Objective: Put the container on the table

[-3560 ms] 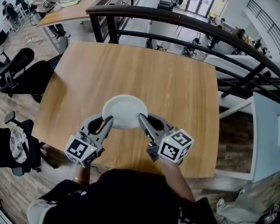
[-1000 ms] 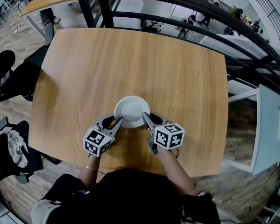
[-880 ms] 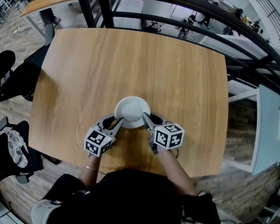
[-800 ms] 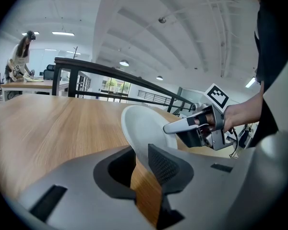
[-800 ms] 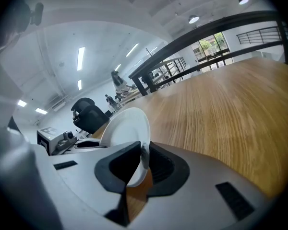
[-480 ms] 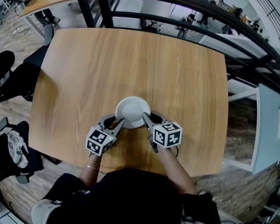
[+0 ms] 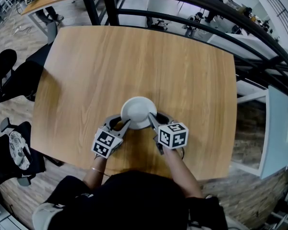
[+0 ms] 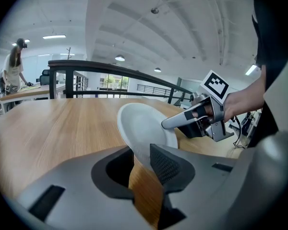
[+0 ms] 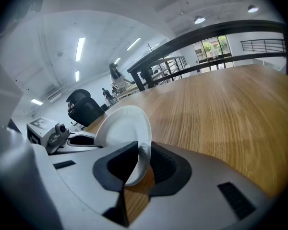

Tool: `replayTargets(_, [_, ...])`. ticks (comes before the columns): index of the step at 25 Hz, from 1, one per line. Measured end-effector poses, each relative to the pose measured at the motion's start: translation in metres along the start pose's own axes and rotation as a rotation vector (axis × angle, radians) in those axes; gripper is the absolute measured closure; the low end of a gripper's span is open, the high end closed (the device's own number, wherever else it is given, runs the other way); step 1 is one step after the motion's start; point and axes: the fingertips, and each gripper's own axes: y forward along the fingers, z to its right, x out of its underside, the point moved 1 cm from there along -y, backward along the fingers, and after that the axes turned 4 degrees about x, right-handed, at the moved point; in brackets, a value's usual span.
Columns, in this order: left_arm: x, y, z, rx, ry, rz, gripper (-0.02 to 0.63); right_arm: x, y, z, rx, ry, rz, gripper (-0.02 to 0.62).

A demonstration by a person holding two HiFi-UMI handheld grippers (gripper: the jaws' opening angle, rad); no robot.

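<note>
Container [image 7: 138, 111] in left gripper [image 8: 143, 153], right gripper [image 9: 143, 151], just-opening jaws, slack perhaps, unseen overhead

Between the left tongs [image 7: 125, 123] and right tongs [image 7: 152, 119], the container [image 7: 138, 110] looks like white paper, matt, with a crimped rim. The tabletop [image 7: 134, 56] beneath them is smooth light wood grain with a faint sheen. The tongs' bodies are matt grey plastic, their pads [image 8: 165, 164] black and ribbed.

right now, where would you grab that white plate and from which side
By its thin rim, from the near edge's two sides: the plate is wide and shallow, so only the rim fits between jaws. The left gripper and right gripper sit there, jaws just opening, rim between them.
</note>
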Motion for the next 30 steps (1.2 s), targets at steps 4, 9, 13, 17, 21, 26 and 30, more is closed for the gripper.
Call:
replayTargets(4, [-0.001, 0.002, -0.001, -0.022, 0.031, -0.013, 0.508, -0.001, 0.0, 0.002, 0.006, -0.002, -0.002, 0.525])
replayTargets(9, [0.001, 0.001, -0.003, -0.06, 0.056, -0.027, 0.492, 0.0, 0.0, 0.002, 0.014, -0.005, -0.003, 0.517])
replayTargets(13, [0.002, 0.003, -0.009, -0.107, 0.072, -0.046, 0.448, -0.001, 0.002, 0.003, 0.022, -0.014, -0.007, 0.514])
replayTargets(17, [0.005, 0.006, -0.008, -0.109, 0.065, -0.063, 0.407, -0.001, 0.0, 0.004, 0.028, -0.024, -0.013, 0.514])
replayTargets(21, [0.007, 0.008, -0.009, -0.112, 0.071, -0.073, 0.405, -0.001, 0.002, 0.004, 0.034, -0.041, -0.022, 0.509])
replayTargets(26, [0.009, 0.009, -0.008, -0.122, 0.104, -0.093, 0.402, 0.002, 0.003, 0.005, 0.047, -0.074, -0.043, 0.502])
replayTargets(30, [0.01, 0.01, -0.009, -0.135, 0.106, -0.094, 0.399, 0.002, 0.003, 0.006, 0.056, -0.087, -0.044, 0.489])
